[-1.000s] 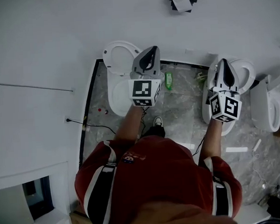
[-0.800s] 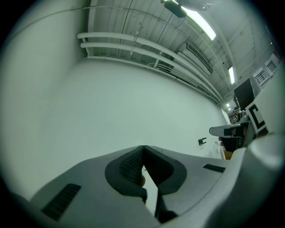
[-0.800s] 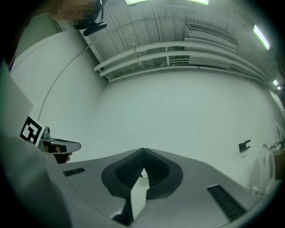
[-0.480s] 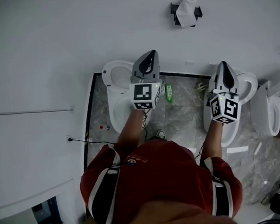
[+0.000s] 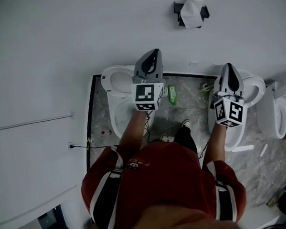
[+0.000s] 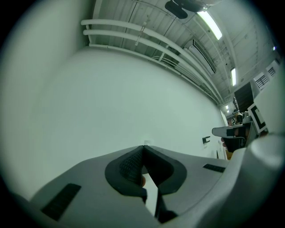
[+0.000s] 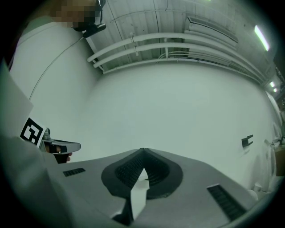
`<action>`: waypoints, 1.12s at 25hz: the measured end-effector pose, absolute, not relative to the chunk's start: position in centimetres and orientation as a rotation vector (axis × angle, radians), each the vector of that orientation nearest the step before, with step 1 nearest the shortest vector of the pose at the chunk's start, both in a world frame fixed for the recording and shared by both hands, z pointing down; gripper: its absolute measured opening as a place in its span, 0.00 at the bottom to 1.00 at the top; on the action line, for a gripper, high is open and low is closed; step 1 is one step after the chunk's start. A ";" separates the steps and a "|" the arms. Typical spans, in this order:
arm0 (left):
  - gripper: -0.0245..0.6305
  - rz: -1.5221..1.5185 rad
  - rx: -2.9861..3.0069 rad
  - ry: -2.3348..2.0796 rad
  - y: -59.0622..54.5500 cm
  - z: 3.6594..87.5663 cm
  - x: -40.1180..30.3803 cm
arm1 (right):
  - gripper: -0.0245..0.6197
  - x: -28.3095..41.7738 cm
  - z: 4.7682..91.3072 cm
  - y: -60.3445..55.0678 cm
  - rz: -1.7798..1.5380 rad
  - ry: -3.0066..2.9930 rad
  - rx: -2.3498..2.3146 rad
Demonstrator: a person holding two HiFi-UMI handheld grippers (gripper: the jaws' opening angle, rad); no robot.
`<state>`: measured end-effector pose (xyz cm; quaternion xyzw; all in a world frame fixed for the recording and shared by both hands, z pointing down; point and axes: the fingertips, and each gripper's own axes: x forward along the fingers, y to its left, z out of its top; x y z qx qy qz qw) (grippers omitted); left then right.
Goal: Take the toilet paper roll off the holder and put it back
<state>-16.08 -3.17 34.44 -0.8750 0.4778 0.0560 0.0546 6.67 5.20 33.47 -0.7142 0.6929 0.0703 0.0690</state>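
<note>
Left hand-held gripper (image 5: 152, 55) and right hand-held gripper (image 5: 228, 67) are both pressed together, empty. Far off, the toilet paper roll (image 5: 193, 15) on its holder (image 5: 177, 8) looks light, soft and crushable, so pinch its sides gently.

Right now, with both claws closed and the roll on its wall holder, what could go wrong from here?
The left claw and right claw are both shut; reaching the toilet paper roll like that could knock it rather than grip it.
Paper seems to hang loose over the roll; a grab may catch only the sheet.
A cable lies on the floor by the feet: a possible trip.
</note>
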 end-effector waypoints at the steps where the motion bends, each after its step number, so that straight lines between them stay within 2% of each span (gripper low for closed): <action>1: 0.07 0.170 -2.660 1.449 -3.8 34.6 -15.7 | 0.05 6.9 33.7 4.6 0.212 2.087 -2.151; 28: 0.07 0.146 -2.577 1.546 -25.9 32.7 2.4 | 0.05 24.7 33.6 -20.6 0.136 2.164 -1.973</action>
